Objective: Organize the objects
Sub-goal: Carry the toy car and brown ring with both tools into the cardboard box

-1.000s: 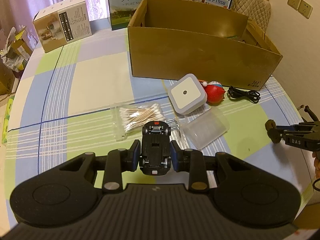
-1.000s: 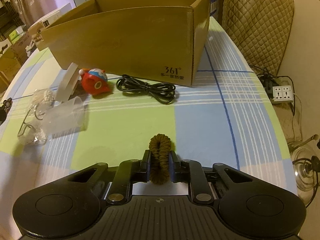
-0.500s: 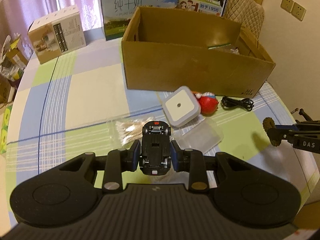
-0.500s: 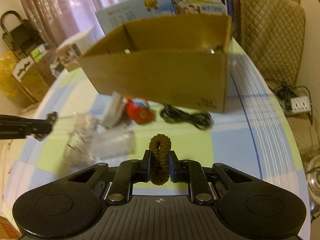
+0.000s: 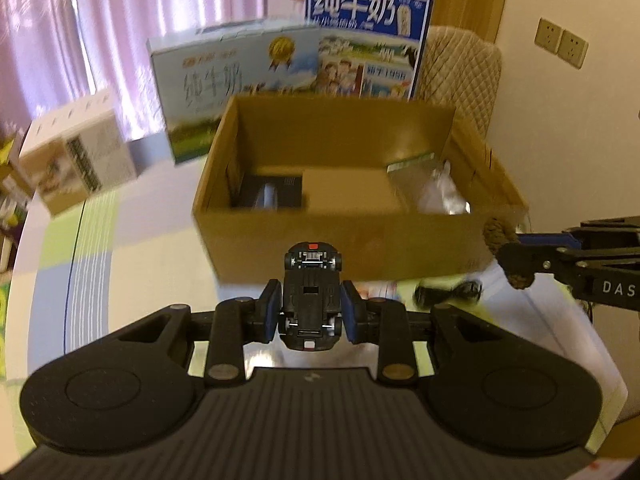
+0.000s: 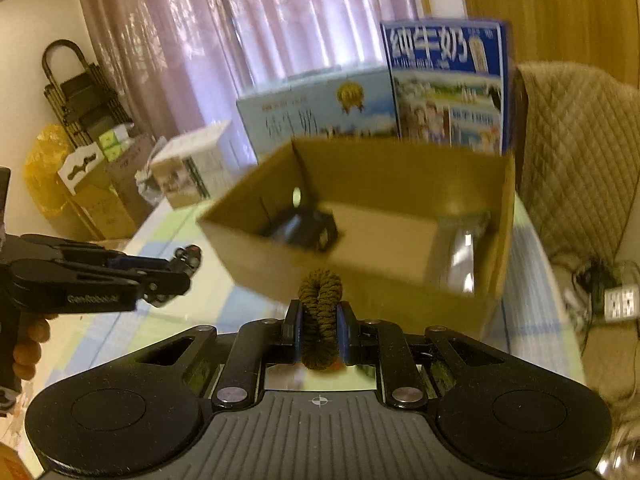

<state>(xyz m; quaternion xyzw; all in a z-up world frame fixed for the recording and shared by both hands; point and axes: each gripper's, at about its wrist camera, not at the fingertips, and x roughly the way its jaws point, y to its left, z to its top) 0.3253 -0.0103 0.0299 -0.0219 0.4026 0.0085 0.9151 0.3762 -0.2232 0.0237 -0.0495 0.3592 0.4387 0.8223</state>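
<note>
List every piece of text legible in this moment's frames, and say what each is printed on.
"纯牛奶": top of the tall blue milk carton.
"纯牛奶": pale blue milk carton, blurred.
"DAS": side of the right gripper; the rest is cut off.
Left gripper side lettering: too blurred to read.
White box print: unreadable.

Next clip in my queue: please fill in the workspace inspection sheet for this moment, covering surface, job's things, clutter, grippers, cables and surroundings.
Surface: checked tablecloth on the table.
Job's things: open cardboard box already holding a black item and a clear packet; toy car; brown hair tie.
Clutter: two milk cartons behind the box, a white box to its left.
Grippers: left gripper shut on the toy car; right gripper shut on the hair tie.
Cables: black cable on the table; power strip on the floor.
Surroundings: curtains, quilted chair.
</note>
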